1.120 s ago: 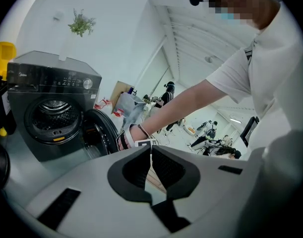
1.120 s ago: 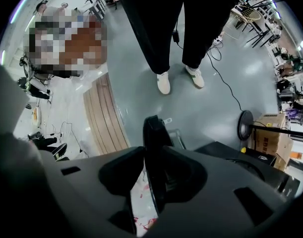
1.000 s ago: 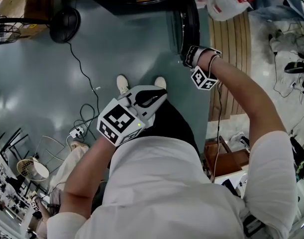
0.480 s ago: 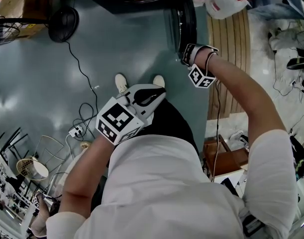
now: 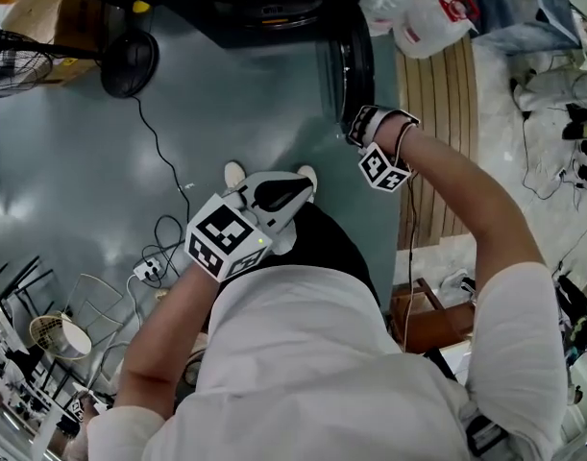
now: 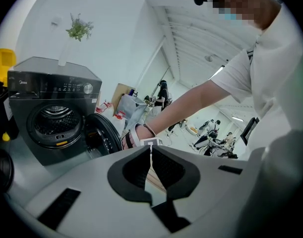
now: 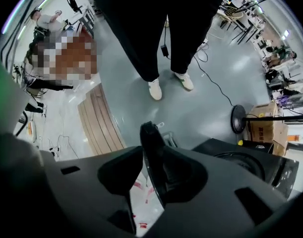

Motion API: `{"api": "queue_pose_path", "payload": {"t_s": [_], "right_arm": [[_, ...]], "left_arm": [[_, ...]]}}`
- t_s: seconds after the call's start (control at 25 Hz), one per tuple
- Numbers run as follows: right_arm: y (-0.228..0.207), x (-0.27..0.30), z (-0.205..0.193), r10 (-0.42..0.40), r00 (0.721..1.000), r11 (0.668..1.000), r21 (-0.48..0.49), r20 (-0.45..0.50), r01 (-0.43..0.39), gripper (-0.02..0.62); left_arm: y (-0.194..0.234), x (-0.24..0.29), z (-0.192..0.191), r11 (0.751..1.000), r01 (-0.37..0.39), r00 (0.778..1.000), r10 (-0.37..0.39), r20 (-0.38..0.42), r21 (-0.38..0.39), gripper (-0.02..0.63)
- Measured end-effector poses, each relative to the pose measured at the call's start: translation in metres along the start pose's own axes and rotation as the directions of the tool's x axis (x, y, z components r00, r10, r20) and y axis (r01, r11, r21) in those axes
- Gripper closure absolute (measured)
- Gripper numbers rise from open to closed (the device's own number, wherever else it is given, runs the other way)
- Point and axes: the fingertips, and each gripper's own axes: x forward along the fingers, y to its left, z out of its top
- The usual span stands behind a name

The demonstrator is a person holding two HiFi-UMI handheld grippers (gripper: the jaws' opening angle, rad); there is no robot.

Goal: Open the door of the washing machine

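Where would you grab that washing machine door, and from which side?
Take the door by its outer rim, the part farthest from the machine, coming from above. It stands open and edge-on, and the rim looks thin enough to straddle. The right gripper has that rim between its opening jaws.

Washing machine (image 6: pixel 52 110) is dark charcoal grey with a silvery drum (image 6: pixel 54 123), and the door (image 6: pixel 104 135) is glossy black. Floor (image 5: pixel 255 113) is a shiny blue-grey. Left tool (image 6: pixel 151 151) is pale grey with black pads (image 6: pixel 136 170), and its cube (image 5: pixel 226 238) has black-and-white square markers. The person's in a white shirt (image 5: pixel 312 353), black trousers (image 7: pixel 141 29) and white shoes (image 7: pixel 154 89). Slatted board (image 5: pixel 442 113) is light tan wood, plastic bag (image 5: pixel 428 17) is white with red print, fan (image 5: pixel 130 62) is black.
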Motion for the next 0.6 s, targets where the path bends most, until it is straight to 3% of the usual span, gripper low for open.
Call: {"api": "queue_pose_path", "payload": {"t_s": [0.12,0.2,0.28,0.32,0.4,0.52,0.6], "right_arm": [[-0.008,-0.021,0.008,-0.032,0.998,0.995,0.099,0.05,0.026,0.463],[-0.021,-0.038,0.009,-0.077,0.993,0.97,0.239,0.088,0.054,0.486],[-0.038,-0.062,0.008,-0.151,0.98,0.898,0.432,0.129,0.081,0.511],[-0.047,-0.075,0.006,-0.198,0.969,0.836,0.542,0.15,0.087,0.522],[-0.061,-0.102,0.001,-0.303,0.935,0.657,0.751,0.184,0.065,0.558],[-0.071,-0.143,-0.012,-0.468,0.862,0.28,0.958,0.196,-0.066,0.586],[-0.071,-0.171,-0.018,-0.572,0.802,0.044,0.982,0.174,-0.182,0.586]], "left_arm": [[-0.002,-0.003,0.004,1.0,-0.004,1.0,0.004,0.007,0.005,0.586],[-0.001,-0.006,0.005,1.0,-0.01,1.0,0.009,0.015,0.012,0.586],[-0.001,-0.009,0.008,1.0,-0.018,1.0,0.017,0.025,0.018,0.586],[-0.001,-0.011,0.009,1.0,-0.022,0.999,0.021,0.03,0.021,0.586],[0.0,-0.015,0.013,0.999,-0.035,0.999,0.034,0.04,0.025,0.586],[0.006,-0.02,0.017,0.996,-0.081,0.995,0.08,0.064,0.019,0.588],[0.011,-0.026,0.018,0.993,-0.119,0.989,0.119,0.085,-0.003,0.588]]}}
